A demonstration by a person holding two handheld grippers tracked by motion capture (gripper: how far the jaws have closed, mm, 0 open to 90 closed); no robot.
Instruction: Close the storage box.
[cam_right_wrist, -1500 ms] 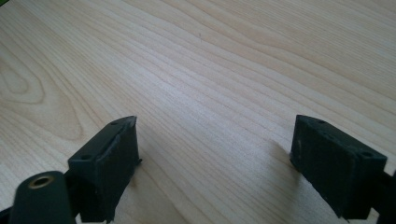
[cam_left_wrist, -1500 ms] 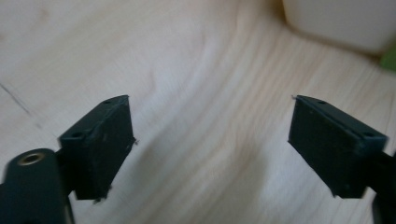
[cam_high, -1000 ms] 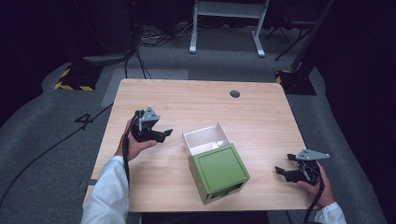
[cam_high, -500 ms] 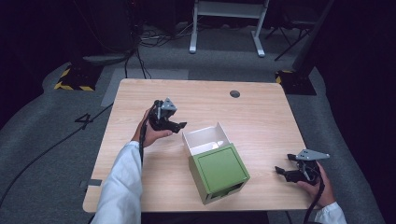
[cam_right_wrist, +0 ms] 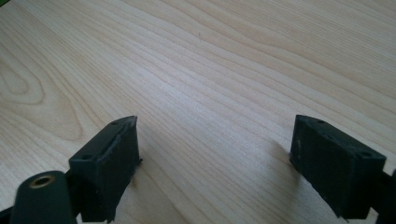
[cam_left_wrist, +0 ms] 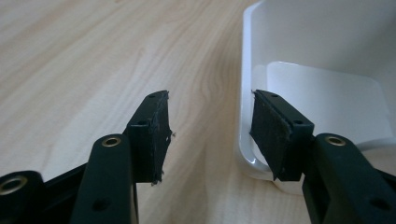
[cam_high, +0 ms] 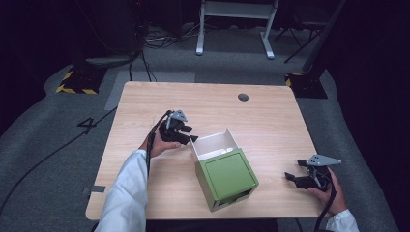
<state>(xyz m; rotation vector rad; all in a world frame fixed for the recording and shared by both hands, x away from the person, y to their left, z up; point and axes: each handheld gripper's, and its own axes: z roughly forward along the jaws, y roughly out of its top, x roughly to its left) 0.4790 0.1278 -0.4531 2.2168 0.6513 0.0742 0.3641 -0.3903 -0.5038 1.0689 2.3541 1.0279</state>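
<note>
On the left of the wooden table (cam_high: 145,104), the person's left hand (cam_high: 155,145) in a white sleeve (cam_high: 126,193) holds the left gripper (cam_high: 189,135) low over the wood, with its tips at the near left corner of the box (cam_high: 227,176). A black cable (cam_high: 153,137) runs back from it along the wrist. In the left gripper view the jaws straddle the white wall (cam_left_wrist: 246,84) of the box flap: one pad (cam_left_wrist: 156,135) stands outside over bare wood, the other sits inside against the white wall. The jaws have just been closing, and a clear gap remains between the outer pad and the wall, so the wall lies between them without being pinched yet.

The box stands near the middle of the table, closer to the near edge. Its top is green, its sides are a duller green, and a white flap (cam_high: 215,142) stands open at its far end towards the left gripper.

On the right, well apart from the box, the right hand (cam_high: 329,191) holds the right gripper (cam_high: 294,176) near the table's near right corner, with a grey three-cornered plate (cam_high: 321,159) on top. In the right gripper view its jaws stand wide apart over bare wood with nothing between them.

Far back on the table sits a small dark round hole (cam_high: 243,97).
</note>
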